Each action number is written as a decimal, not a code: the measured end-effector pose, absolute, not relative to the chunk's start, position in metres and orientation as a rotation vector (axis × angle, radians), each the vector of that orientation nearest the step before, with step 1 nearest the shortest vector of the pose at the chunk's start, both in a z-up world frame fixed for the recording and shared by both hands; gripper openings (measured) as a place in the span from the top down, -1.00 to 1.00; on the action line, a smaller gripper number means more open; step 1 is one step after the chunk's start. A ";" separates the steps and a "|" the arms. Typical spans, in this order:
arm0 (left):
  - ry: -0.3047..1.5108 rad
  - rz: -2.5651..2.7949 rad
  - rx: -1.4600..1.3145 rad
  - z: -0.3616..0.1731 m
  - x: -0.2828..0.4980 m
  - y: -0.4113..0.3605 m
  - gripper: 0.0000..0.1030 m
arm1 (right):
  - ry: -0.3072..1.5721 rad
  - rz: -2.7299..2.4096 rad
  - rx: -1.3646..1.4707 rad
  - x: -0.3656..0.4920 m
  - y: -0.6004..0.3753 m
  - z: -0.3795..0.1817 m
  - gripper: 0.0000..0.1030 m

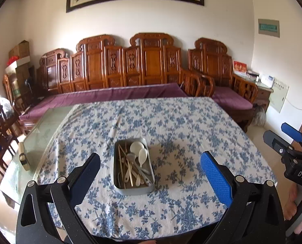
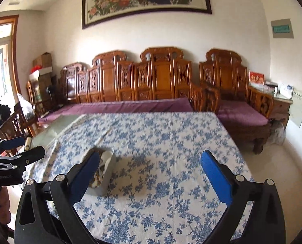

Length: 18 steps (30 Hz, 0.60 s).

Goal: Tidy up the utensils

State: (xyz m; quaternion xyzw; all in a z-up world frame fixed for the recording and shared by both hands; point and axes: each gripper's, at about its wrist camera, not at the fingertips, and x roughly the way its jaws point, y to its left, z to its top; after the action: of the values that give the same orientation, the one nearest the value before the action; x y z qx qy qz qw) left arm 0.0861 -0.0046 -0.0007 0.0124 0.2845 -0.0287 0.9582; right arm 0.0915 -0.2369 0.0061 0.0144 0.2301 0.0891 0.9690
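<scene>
A grey metal tin (image 1: 148, 189) sits on the blue-flowered tablecloth (image 1: 171, 126). It holds white spoons (image 1: 142, 156), wooden chopsticks (image 1: 121, 158) and other utensils in a heap. My left gripper (image 1: 151, 174) is open and empty, held above the tin with the tin between its fingers. My right gripper (image 2: 151, 174) is open and empty, above bare cloth to the right of the tin (image 2: 108, 174), whose left part hides behind the left finger. The right gripper also shows at the right edge of the left wrist view (image 1: 283, 140).
The cloth covers a glass-topped table (image 1: 47, 122) whose left strip is bare. A small case (image 1: 23, 156) lies on the glass at the left edge. A carved wooden bench with purple cushions (image 1: 114, 95) stands behind the table. Wooden chairs (image 1: 0, 130) stand at the left.
</scene>
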 end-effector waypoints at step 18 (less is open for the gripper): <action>0.477 -0.026 0.003 0.030 0.056 -0.002 -0.85 | 0.363 0.200 0.010 0.056 -0.229 0.047 -0.95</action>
State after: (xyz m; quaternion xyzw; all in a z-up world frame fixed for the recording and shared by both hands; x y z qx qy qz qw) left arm 0.0560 -0.0018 0.0296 0.0014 0.2361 -0.0131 0.9716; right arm 0.0555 -0.2294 0.0467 0.0048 0.1800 0.0994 0.9786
